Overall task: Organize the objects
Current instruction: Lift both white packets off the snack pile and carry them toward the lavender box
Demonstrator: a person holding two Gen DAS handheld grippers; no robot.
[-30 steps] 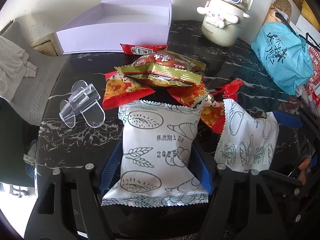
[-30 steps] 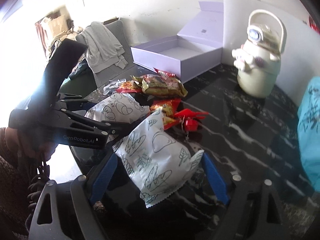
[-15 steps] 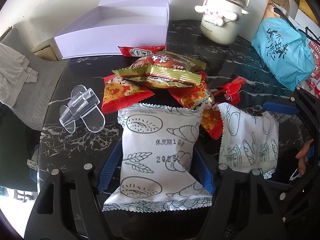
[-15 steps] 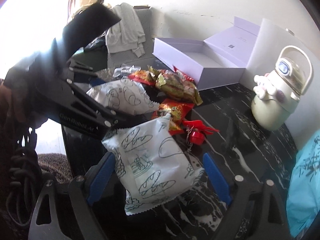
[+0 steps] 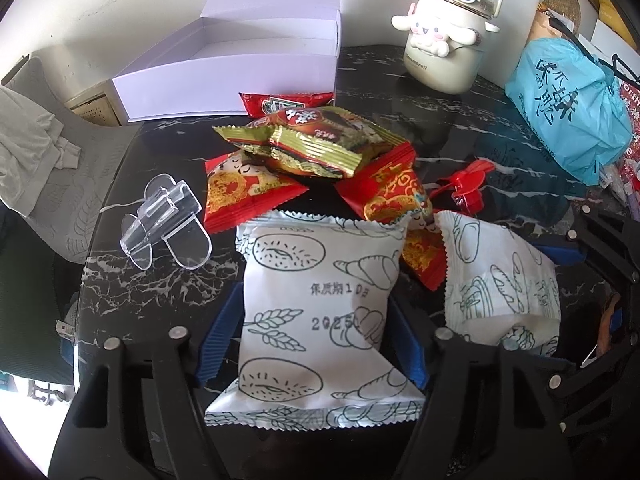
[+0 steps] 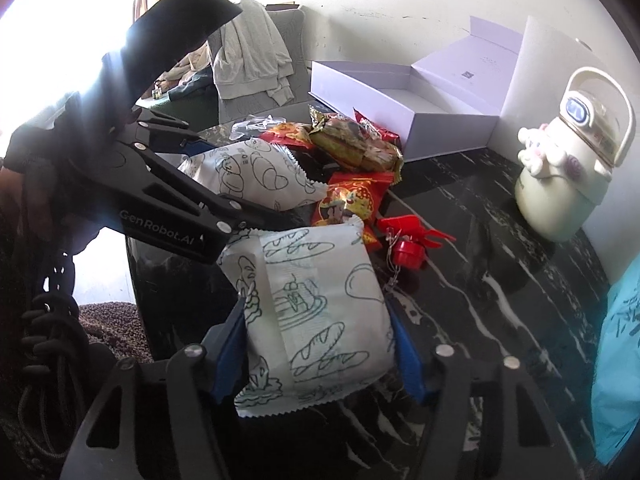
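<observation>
My left gripper [image 5: 312, 332] is shut on a white bread packet [image 5: 320, 300] printed with croissants. My right gripper [image 6: 316, 340] is shut on a second white bread packet [image 6: 316, 312], which also shows in the left wrist view [image 5: 500, 276]. Both packets sit low over the black marble table [image 5: 168, 280]. Ahead lie red snack packets [image 5: 244, 192], a green-gold packet [image 5: 312, 140] and a ketchup sachet [image 5: 288, 102]. An open lavender box [image 5: 232, 80] stands at the back, empty as far as I can see.
A clear plastic clip [image 5: 164, 220] lies left of the snacks. A red clip [image 5: 464, 188] lies to the right. A cream character kettle [image 5: 448, 40] and a blue bag [image 5: 568, 100] stand at the back right. A grey chair with cloth [image 5: 36, 148] is at the left.
My right gripper has closed in on its bread packet and turned it more upright. My left gripper keeps its packet and has moved slightly forward towards the snack pile.
</observation>
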